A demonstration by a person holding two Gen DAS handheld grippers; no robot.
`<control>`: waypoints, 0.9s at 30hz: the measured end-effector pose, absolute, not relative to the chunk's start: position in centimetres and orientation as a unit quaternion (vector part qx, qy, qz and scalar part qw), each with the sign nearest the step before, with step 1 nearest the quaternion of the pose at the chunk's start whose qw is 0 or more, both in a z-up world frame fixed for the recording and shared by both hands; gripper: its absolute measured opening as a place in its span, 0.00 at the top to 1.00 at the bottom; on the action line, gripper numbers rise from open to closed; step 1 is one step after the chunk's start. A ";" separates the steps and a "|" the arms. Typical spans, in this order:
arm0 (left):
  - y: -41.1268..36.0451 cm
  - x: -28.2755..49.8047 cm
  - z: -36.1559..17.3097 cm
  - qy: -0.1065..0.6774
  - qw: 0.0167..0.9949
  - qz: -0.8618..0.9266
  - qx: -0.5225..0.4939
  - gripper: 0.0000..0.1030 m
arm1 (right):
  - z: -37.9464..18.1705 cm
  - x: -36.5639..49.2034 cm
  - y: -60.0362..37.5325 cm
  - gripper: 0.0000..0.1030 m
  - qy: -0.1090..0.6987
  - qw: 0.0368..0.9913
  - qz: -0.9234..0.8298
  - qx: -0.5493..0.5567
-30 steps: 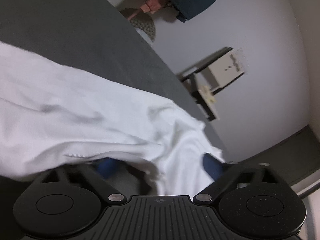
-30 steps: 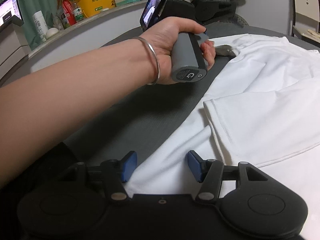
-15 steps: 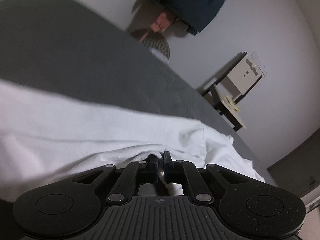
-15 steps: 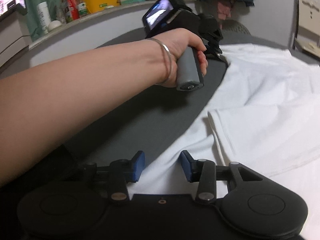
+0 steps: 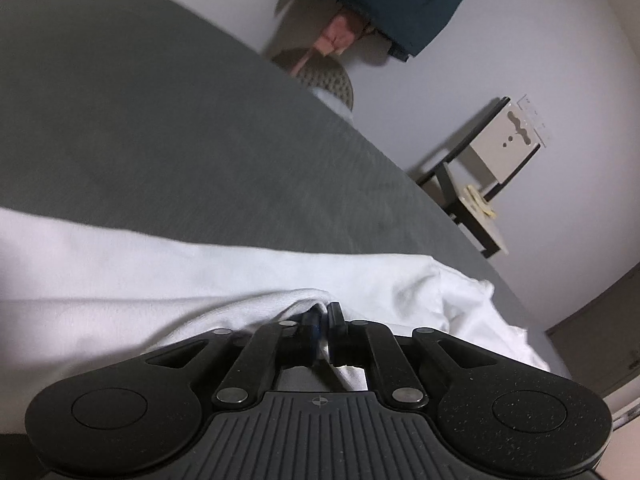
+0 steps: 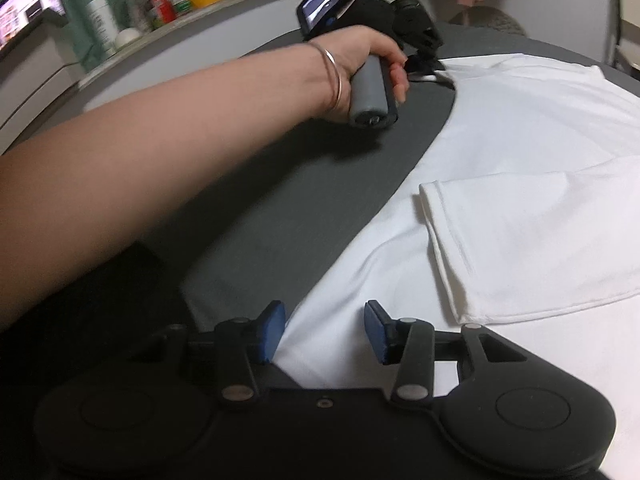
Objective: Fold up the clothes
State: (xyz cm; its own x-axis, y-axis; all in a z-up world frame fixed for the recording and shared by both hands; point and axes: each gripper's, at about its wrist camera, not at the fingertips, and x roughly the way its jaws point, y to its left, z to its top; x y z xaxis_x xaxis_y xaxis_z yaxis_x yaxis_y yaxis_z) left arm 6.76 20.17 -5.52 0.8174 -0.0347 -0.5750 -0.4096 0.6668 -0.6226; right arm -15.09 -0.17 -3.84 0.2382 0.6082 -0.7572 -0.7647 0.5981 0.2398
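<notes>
Left wrist view: the left tongs (image 5: 323, 322) are pinching a raised edge of the white T-shirt (image 5: 160, 280), spread on the grey bed (image 5: 160, 120).

Right wrist view: the right tongs (image 6: 325, 332) are hanging parted over the near shirt edge, gripping nothing. Probably a fold is being set up; next, closing on that edge.

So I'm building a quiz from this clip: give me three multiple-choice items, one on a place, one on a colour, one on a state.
1. Where does the white shirt lie?
A on the grey bed cover
B on a chair
C on the floor

2. What colour are the right tool pads?
A red
B blue
C green

3. How is the left tool?
A wide open
B out of view
C shut on the shirt

Answers: 1 A, shirt spreads over the cover; 2 B, both pads show blue; 3 C, white cloth pinched between the closed fingers.
</notes>
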 end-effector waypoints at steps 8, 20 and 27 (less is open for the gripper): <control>17.6 4.6 -3.8 0.315 0.861 0.114 -0.384 0.83 | -2.3 -17.0 -2.7 0.56 0.372 0.754 0.508 -0.188; 12.3 -1.8 0.5 0.339 0.853 0.102 -0.383 0.00 | -3.5 -14.1 -1.5 0.58 0.406 0.713 0.557 -0.131; 13.0 -2.2 -1.0 0.329 0.846 0.071 -0.414 0.00 | -5.4 -12.3 1.4 0.58 0.509 0.685 0.519 -0.045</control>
